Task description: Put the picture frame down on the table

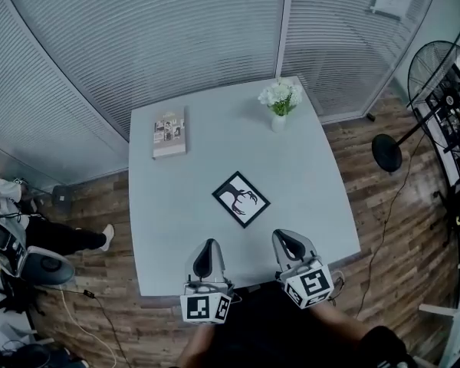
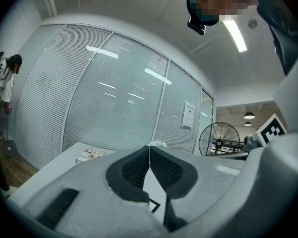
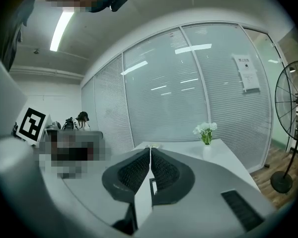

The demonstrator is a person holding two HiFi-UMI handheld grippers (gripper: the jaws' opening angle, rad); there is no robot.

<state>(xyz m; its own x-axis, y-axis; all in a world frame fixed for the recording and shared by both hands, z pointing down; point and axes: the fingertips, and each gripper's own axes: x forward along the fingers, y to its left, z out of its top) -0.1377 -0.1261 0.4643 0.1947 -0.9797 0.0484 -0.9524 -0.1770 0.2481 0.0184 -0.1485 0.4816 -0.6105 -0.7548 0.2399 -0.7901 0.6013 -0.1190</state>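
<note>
A black picture frame (image 1: 241,198) with a dark animal print lies flat on the pale grey table (image 1: 184,213), turned like a diamond, near the table's middle. My left gripper (image 1: 207,253) hangs over the near edge, below and left of the frame, jaws shut on nothing. To its right, my right gripper (image 1: 287,243) is also shut and empty, just below the frame. A corner of the frame (image 2: 154,206) peeks below the left jaws, and an edge of it (image 3: 152,186) shows between the right ones.
A book (image 1: 169,133) lies at the table's far left. A small vase of white flowers (image 1: 280,98) stands at the far right corner. Glass walls with blinds ring the table. A standing fan (image 1: 433,67) and a person (image 1: 31,236) are on the floor at either side.
</note>
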